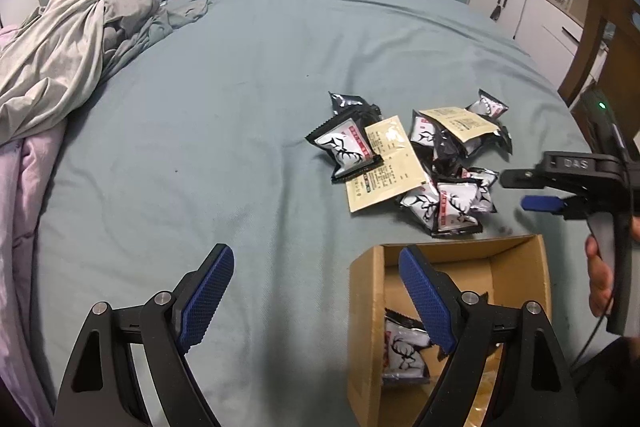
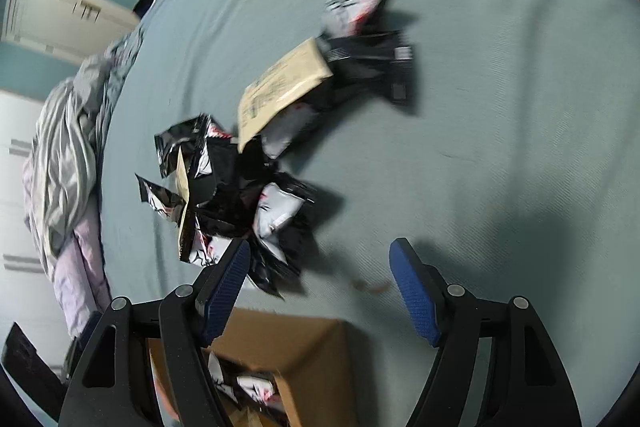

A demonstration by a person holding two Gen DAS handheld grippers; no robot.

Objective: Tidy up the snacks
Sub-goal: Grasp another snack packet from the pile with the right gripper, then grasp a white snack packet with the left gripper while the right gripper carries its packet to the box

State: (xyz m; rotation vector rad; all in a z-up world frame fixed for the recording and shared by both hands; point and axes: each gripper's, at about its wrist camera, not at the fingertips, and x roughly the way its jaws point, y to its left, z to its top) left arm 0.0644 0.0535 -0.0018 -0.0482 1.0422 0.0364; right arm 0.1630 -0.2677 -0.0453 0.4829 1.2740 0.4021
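Several black-and-white snack packets (image 1: pixel 448 205) with a deer print lie mixed with beige packets (image 1: pixel 384 163) in a loose pile on the blue-grey bed sheet. In front of the pile stands an open cardboard box (image 1: pixel 366 327) with a deer packet (image 1: pixel 402 349) inside. My left gripper (image 1: pixel 316 291) hangs open and empty above the sheet, its right pad over the box's left side. A hand holds my right gripper (image 1: pixel 514 191) open beside the pile's right end. The blurred right wrist view shows the right gripper (image 2: pixel 320 287) open and empty, over the sheet between the pile (image 2: pixel 276 211) and the box (image 2: pixel 312 347).
Crumpled grey bedding (image 1: pixel 60 47) and a pink quilt (image 1: pixel 28 187) lie along the left side of the bed. A wooden chair (image 1: pixel 600 39) and white cabinets (image 1: pixel 520 7) stand at the right. The bed's left and far parts are bare sheet (image 1: pixel 200 107).
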